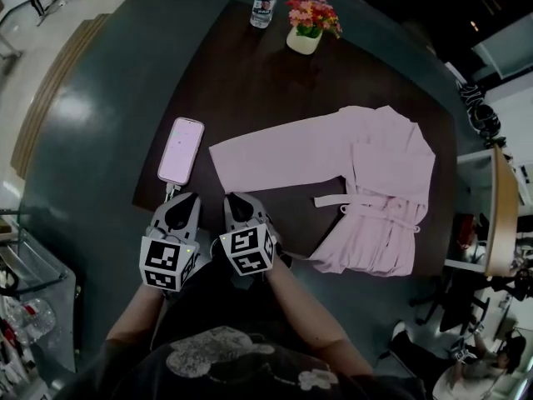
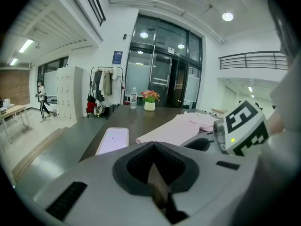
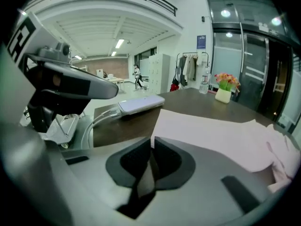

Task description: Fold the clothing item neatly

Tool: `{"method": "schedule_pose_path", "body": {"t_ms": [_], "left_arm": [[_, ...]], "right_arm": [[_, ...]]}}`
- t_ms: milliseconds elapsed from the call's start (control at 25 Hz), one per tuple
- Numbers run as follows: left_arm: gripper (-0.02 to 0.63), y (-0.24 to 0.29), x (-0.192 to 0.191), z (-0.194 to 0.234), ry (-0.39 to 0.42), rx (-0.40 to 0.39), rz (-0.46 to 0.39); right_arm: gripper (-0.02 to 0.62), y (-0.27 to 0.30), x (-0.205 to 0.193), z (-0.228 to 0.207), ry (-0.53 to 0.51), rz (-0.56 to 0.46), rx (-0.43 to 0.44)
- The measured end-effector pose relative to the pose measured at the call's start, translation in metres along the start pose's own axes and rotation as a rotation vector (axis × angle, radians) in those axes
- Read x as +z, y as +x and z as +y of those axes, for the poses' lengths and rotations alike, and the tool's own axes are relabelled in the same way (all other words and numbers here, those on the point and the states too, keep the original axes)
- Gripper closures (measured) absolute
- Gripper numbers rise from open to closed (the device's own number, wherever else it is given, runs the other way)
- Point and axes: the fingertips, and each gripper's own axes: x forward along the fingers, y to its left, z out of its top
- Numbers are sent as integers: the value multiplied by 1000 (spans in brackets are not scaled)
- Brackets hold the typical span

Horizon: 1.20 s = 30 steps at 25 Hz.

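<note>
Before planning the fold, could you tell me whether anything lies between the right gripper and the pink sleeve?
Nothing visible: only tabletop separates the right gripper from the sleeve cuff; the phone lies to its left.

The right gripper (image 3: 151, 144), jaws together and empty, faces the pink garment (image 3: 221, 138) spread on the table (image 3: 124, 126), with a phone (image 3: 141, 104) at the table's near edge.
</note>
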Motion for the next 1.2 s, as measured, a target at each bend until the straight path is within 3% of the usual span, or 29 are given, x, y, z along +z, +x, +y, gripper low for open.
{"method": "schedule_pose_path", "body": {"t_ms": [280, 560, 720, 960, 1200], "left_arm": [[596, -3, -5, 10, -12, -18, -4], [596, -2, -4, 19, -21, -16, -10], [595, 3, 1, 17, -18, -25, -31], [596, 17, 7, 1, -2, -42, -31], [595, 30, 24, -31, 28, -49, -32]], "right_arm": [[535, 18, -8, 5, 19, 106, 22], [558, 25, -10, -2, 70, 166, -15], [586, 29, -7, -8, 163, 179, 49], [589, 5, 11, -27, 175, 94, 48], [589, -42, 42, -62, 213, -70, 40]]}}
